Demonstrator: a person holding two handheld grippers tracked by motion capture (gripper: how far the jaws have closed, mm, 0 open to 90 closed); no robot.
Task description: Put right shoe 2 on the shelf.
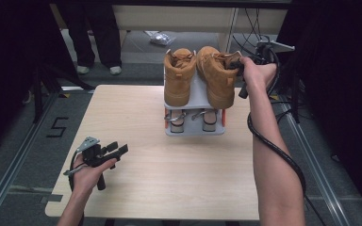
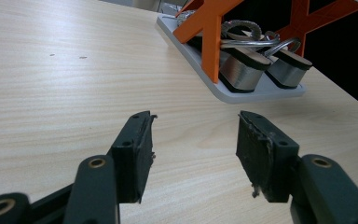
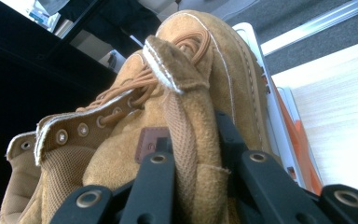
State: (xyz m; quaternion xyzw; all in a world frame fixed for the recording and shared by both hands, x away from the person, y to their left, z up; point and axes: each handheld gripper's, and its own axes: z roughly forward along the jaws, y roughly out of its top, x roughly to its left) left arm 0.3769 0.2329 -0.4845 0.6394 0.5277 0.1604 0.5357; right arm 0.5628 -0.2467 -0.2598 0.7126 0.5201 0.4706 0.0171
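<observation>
— Gripping the right boot [image 1: 220,77] at its heel collar, your right gripper [image 1: 239,66] pinches it on the rack's [image 1: 195,96] top shelf, beside the left boot [image 1: 179,75].

— And your left gripper [image 1: 115,151]?

— Jaws spread, holding nothing, low over the table [image 1: 169,174] near you.

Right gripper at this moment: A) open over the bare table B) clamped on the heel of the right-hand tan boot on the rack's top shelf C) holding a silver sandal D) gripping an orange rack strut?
B: the right gripper has its jaws pinched on the heel tab of the tan boot, which stands on the top shelf of the rack.
</observation>
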